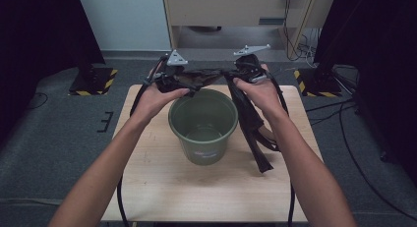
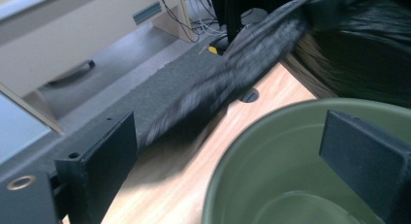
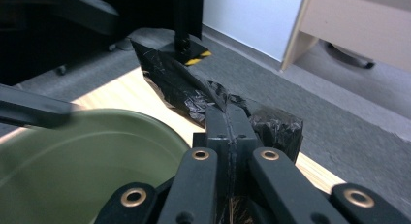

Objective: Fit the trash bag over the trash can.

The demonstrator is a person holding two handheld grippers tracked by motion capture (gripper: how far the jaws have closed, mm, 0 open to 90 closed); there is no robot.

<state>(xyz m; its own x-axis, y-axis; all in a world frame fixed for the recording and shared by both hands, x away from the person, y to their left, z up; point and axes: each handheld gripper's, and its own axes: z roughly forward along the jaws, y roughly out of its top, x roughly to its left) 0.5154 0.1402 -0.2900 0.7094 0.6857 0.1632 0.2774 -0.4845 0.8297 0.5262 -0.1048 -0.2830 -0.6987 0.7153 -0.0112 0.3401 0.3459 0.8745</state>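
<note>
A grey carpeted floor [image 1: 59, 138] runs round a pale wooden table [image 1: 162, 187] in the middle of the high view, with a light cabinet [image 1: 236, 11] at the upper centre and dark curtains at both upper corners; on the table, just above the frame's centre, stands a green bucket [image 1: 203, 124], upright and open at the top; above its far rim a black plastic bag [image 1: 246, 114] is stretched between the two hands, one part bunched across the upper centre and a long tail hanging down the bucket's right side to the tabletop at right of centre; the left gripper [image 1: 189, 87] sits at the upper centre-left, just above the bucket's rim, and in the left gripper view its jaws stand wide apart at the lower left and lower right corners with nothing pressed between them, the bag [image 2: 232, 73] running diagonally from the upper right toward the left jaw and the bucket [image 2: 271, 151] in the lower right; the right gripper [image 1: 231, 78] is at the upper centre-right, and in the right gripper view its jaws are clenched together at the bottom centre on the crumpled bag [image 3: 194, 93], with the bucket's rim [image 3: 97, 122] in the lower left.
</note>
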